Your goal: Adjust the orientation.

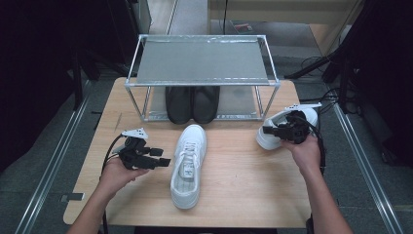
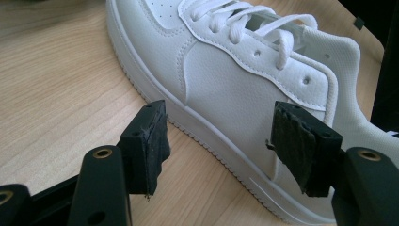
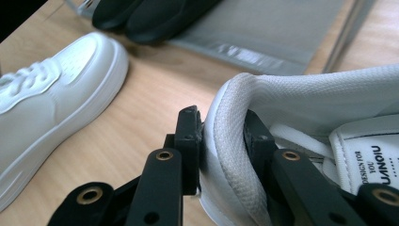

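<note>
Left hand-held gripper (image 1: pixel 163 161) held low in left hand (image 1: pixel 114 173), jaws wide apart, nothing between pads. Right hand-held gripper (image 1: pixel 267 129) in right hand (image 1: pixel 304 151), jaws clamped across white shoe's collar (image 3: pixel 235 136).

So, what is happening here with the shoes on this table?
A person works at a wooden table with a gripper in each hand. The right gripper is clamped on the padded collar of a white sneaker near the right edge. The left gripper is open, its jaws held beside the second white sneaker, which lies in the middle of the table. Behind them stands a metal shoe rack with a pair of black shoes on its lower shelf.
</note>
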Tool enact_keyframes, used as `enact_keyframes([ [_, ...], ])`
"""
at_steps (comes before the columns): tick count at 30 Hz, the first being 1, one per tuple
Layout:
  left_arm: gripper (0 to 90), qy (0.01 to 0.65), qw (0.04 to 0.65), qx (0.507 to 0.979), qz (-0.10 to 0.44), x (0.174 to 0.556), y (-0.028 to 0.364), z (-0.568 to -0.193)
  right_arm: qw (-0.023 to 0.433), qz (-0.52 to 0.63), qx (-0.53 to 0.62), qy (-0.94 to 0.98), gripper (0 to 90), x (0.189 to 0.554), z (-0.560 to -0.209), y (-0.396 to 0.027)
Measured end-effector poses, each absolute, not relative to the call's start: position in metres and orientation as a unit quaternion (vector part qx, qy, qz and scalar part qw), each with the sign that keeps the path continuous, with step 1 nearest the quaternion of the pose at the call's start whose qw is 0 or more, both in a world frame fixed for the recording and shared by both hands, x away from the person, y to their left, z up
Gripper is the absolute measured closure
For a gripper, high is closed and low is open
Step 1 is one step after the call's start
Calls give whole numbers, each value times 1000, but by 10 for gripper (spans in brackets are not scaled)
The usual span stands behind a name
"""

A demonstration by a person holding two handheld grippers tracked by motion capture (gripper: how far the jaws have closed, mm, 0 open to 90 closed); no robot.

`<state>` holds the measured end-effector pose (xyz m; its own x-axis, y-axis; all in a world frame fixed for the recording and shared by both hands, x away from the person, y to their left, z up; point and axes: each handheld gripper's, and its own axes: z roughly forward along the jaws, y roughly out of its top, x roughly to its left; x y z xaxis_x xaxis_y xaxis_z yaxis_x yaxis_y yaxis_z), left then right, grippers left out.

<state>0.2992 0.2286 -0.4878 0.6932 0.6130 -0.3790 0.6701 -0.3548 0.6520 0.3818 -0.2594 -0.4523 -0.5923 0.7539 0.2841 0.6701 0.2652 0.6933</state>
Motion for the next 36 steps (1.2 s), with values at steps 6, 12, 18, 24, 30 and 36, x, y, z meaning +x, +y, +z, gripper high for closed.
enact_keyframes([
  [6,374,386,413,824,-36,303,225,-486,43,395,435,808,742,363,-453,-248],
  [12,374,382,415,825,-38,308,222,-486,29,401,419,814,741,346,-449,-232],
  [18,377,383,417,823,-45,312,220,-486,22,399,407,821,740,331,-450,-217],
  [24,377,388,422,818,-44,313,223,-486,14,397,395,828,742,317,-454,-199],
  [30,376,385,421,820,-45,314,223,-487,4,408,390,826,744,304,-457,-184],
  [36,371,382,418,823,-45,314,222,-488,-23,407,365,837,747,290,-462,-163],
])
